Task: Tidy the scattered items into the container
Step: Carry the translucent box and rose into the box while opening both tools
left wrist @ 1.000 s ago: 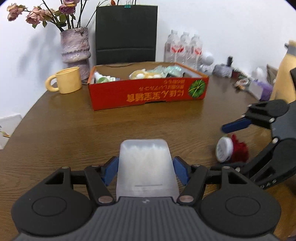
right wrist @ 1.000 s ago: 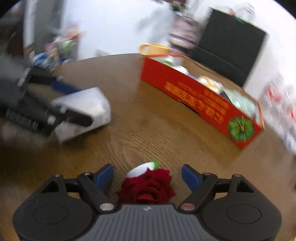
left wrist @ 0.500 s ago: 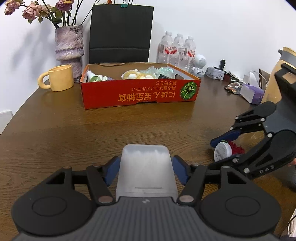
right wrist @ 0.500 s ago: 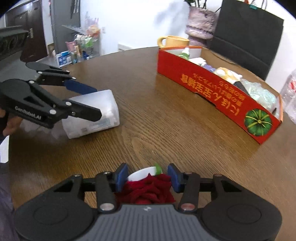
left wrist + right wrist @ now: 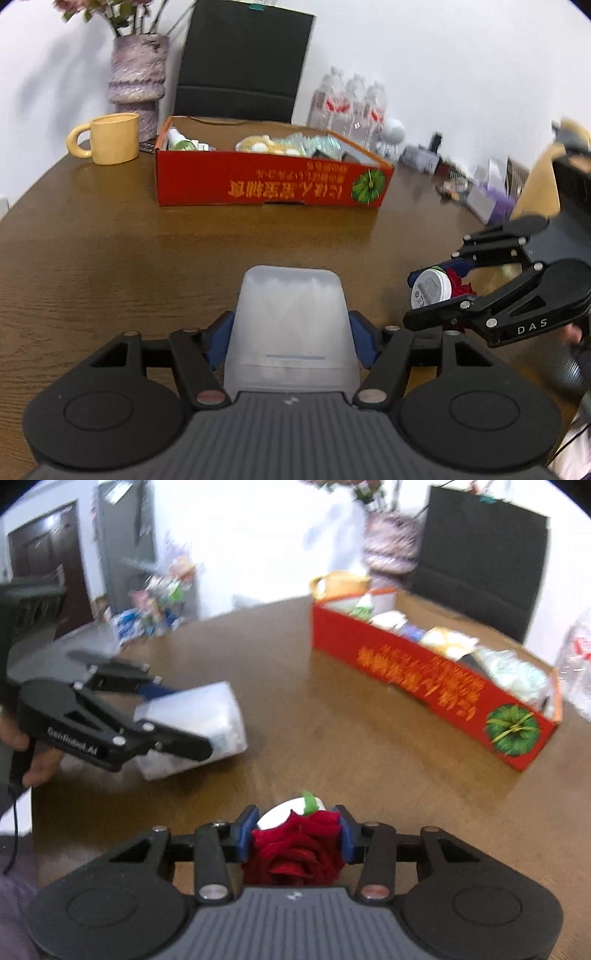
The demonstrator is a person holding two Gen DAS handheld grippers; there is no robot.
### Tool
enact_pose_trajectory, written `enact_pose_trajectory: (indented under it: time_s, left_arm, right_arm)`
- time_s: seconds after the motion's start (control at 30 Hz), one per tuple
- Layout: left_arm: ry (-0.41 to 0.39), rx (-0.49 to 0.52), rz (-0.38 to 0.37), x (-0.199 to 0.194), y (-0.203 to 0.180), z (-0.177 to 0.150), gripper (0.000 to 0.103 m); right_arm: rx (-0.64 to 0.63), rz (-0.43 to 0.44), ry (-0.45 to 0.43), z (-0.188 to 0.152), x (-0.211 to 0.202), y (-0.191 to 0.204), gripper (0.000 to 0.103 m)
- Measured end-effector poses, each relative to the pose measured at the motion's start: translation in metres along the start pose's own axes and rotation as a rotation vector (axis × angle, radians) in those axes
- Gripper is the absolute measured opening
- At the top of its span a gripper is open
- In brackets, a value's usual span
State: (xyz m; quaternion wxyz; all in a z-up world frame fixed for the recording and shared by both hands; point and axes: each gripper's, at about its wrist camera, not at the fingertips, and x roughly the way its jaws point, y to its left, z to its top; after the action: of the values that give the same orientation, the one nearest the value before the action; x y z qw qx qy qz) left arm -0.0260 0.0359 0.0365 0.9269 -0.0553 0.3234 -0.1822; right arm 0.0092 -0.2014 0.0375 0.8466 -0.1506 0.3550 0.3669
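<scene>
While the left gripper clamps a frosted, boxy plastic tub near on the wood-grain table, the right gripper, jaws just closing, pinches a velvety red rose on a round white base; the red cardboard box sits far.

Left gripper angled down, pads clamped. Right gripper angled down, jaws just closing, pads pressing.

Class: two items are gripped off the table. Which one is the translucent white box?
The one in the left gripper: the frosted box. The right gripper holds a red rose.
</scene>
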Motion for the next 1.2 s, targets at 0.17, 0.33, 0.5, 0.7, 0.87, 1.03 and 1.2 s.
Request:
enact_pose_trajectory:
  time_s: [0.17, 0.33, 0.5, 0.7, 0.87, 1.03, 1.2]
  left_arm:
    - [-0.064, -0.036, -0.054, 0.003, 0.014, 0.053, 0.066]
    - [-0.089, -0.041, -0.083, 0.042, 0.024, 0.142, 0.067]
    - [-0.055, -0.022, 0.080, 0.126, 0.033, 0.220, 0.067]
    - [0.059, -0.095, 0.165, 0.212, 0.059, 0.259, 0.067]
    - [0.140, -0.063, 0.233, 0.256, 0.061, 0.266, 0.077]
    - [0.124, -0.068, 0.240, 0.248, 0.067, 0.271, 0.097]
    - [0.147, -0.042, 0.251, 0.230, 0.064, 0.274, 0.101]
  right_arm:
    - [0.100, -0.082, -0.097, 0.026, -0.020, -0.018, 0.043]
    - [0.336, -0.246, -0.201, 0.079, -0.024, -0.068, 0.043]
    - [0.496, -0.347, -0.231, 0.138, -0.007, -0.136, 0.043]
    - [0.657, -0.351, -0.129, 0.178, 0.064, -0.217, 0.043]
    - [0.677, -0.339, -0.019, 0.197, 0.123, -0.254, 0.046]
    - [0.636, -0.380, 0.026, 0.207, 0.142, -0.258, 0.072]
    - [0.655, -0.389, 0.046, 0.202, 0.124, -0.253, 0.081]
